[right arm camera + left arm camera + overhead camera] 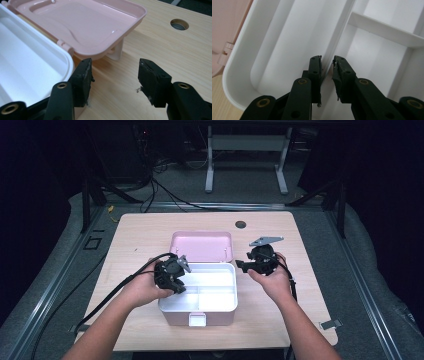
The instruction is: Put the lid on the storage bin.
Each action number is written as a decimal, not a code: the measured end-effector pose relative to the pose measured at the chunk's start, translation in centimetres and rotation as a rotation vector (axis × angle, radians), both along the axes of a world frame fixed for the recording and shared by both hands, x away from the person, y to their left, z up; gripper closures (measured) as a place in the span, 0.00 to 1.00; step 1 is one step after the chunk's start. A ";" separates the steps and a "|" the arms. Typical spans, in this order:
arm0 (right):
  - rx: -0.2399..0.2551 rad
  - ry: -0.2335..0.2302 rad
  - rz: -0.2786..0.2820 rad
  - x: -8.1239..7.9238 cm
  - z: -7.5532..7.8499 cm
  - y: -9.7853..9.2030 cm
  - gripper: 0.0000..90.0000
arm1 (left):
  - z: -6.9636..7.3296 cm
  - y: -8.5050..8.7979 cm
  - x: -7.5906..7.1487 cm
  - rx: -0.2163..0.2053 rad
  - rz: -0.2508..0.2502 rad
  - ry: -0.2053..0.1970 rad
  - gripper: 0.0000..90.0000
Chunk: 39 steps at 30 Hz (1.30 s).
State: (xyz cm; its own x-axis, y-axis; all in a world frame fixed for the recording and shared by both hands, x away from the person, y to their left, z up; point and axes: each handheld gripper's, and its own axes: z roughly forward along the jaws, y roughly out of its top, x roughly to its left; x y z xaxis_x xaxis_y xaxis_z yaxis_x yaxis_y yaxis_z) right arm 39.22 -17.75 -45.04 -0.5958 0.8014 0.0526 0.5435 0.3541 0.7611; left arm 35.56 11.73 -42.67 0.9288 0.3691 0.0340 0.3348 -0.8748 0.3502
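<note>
**Lunch box lid open, left claw on the inner divider**

Black jaws of the left claw [327, 75] stand nearest in the left gripper view, clenched on a thin white divider [337, 40] inside the lunch box's white tray [200, 290]. That partition passes straight between the two pads, which appear to press on it from both sides. Around it lie the tray's compartments, bare and white, with nothing in them as far as can be seen.

Off to the box's right side, the right claw [113, 80] hangs released, jaws wide apart with only the desk [160, 45] between them; it holds nothing and touches nothing.

Behind the tray, the pink lid [201, 246] lies flipped back on its hinge, resting open with its white latch [117, 51] propping it on the wood. A round hole [240, 224] sits farther back in the desk.

Judging by this, the opening step looks done. What remains is probably lifting or steadying the white insert, which has not yet risen out of the pink base [172, 318].
</note>
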 end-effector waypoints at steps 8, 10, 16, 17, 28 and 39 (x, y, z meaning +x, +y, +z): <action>-0.010 -0.009 -0.055 2.8 1.0 1.8 0.53 | 0.1 -0.1 0.0 0.012 -0.001 0.004 0.84; -0.023 -0.016 -0.089 3.4 0.7 2.5 0.54 | 0.1 -0.1 0.1 0.013 -0.001 0.006 0.84; -0.039 0.003 -0.138 5.5 0.4 3.8 0.60 | 0.1 -0.2 0.1 0.016 0.001 0.007 0.85; -0.043 0.004 -0.143 5.8 0.4 4.0 0.62 | 0.1 -0.2 0.1 0.013 0.005 0.010 0.85; -0.043 0.107 -0.241 9.2 -0.7 5.8 0.73 | 0.1 -0.4 0.1 0.024 0.010 0.011 0.85; -0.012 0.199 -0.294 9.8 -2.0 5.6 0.82 | 0.1 -0.3 0.1 0.022 0.011 0.013 0.85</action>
